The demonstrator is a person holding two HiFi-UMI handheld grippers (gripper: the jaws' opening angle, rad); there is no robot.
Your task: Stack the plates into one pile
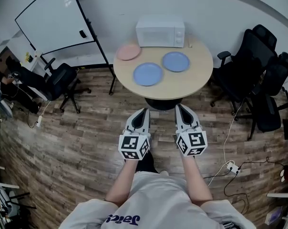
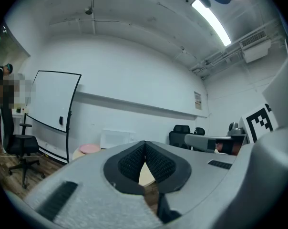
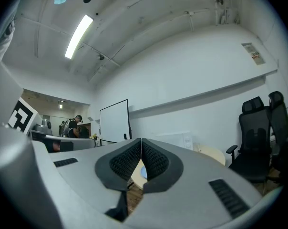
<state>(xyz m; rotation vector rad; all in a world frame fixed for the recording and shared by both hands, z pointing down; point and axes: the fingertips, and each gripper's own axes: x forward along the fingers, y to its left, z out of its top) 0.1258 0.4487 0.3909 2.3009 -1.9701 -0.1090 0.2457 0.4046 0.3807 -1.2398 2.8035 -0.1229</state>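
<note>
Forearms (image 1: 125,178) hold left hand-held gripper (image 1: 145,110) and right hand-held gripper (image 1: 179,107) level, closed.

Head view looks steeply down from above; the table (image 1: 201,78) lies well ahead. Both gripper views face it level, low, from afar. All share whiteboard (image 1: 53,18) and microwave (image 1: 160,31); the left also shows the pink plate (image 1: 128,52).

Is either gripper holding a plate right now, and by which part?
Nothing is held. The left gripper and the right gripper are both shut and empty, short of the round table, where the pink plate and two blue plates lie apart.
</note>
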